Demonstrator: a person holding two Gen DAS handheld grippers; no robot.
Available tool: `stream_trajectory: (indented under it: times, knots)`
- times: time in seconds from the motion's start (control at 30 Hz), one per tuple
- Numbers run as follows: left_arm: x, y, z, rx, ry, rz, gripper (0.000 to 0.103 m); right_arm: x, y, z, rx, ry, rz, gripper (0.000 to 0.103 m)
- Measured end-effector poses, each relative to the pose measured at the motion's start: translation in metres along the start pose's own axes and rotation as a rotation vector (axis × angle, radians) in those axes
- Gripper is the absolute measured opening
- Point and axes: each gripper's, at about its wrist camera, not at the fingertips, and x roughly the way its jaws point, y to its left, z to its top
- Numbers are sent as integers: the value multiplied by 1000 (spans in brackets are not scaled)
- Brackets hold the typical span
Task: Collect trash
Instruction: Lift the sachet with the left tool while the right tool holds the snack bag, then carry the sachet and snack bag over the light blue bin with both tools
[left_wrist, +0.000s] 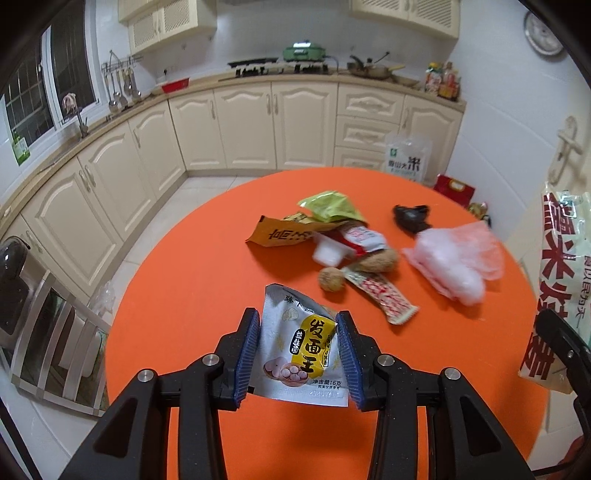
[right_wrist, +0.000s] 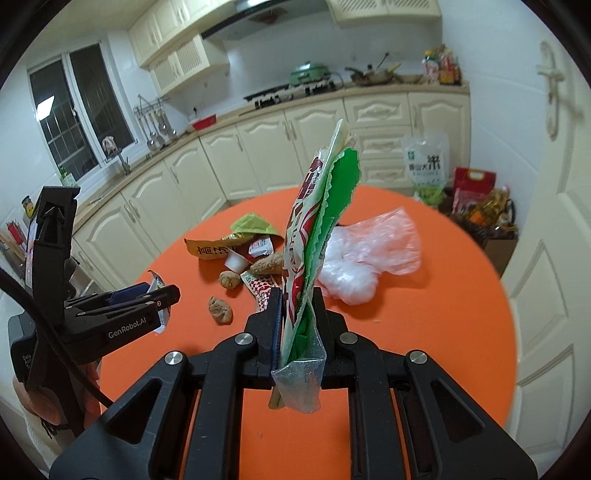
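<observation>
sachet (left_wrist: 303, 350) w/ yellow label clamped in left tool (left_wrist: 300, 354), above orange counter (left_wrist: 207, 280). right tool (right_wrist: 295, 325) pinched tight on upright red-green wrapper (right_wrist: 317, 221). other trash piled mid-counter.

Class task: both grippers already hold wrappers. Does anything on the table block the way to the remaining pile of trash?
Nothing visible does. Bare orange table lies between the left gripper, holding a yeast packet, and the pile.
</observation>
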Motion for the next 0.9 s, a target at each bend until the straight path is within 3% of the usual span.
stream_trajectory:
  times: [0.57,0.9]
  knots:
    - [-153,-18,-58,22,-257,-62,38,-145,38,-25,-70,-241,-36,13]
    - [-219,-19,-92,23,-379,-80,38,-196,57,-26,-115,-350,-24,13]
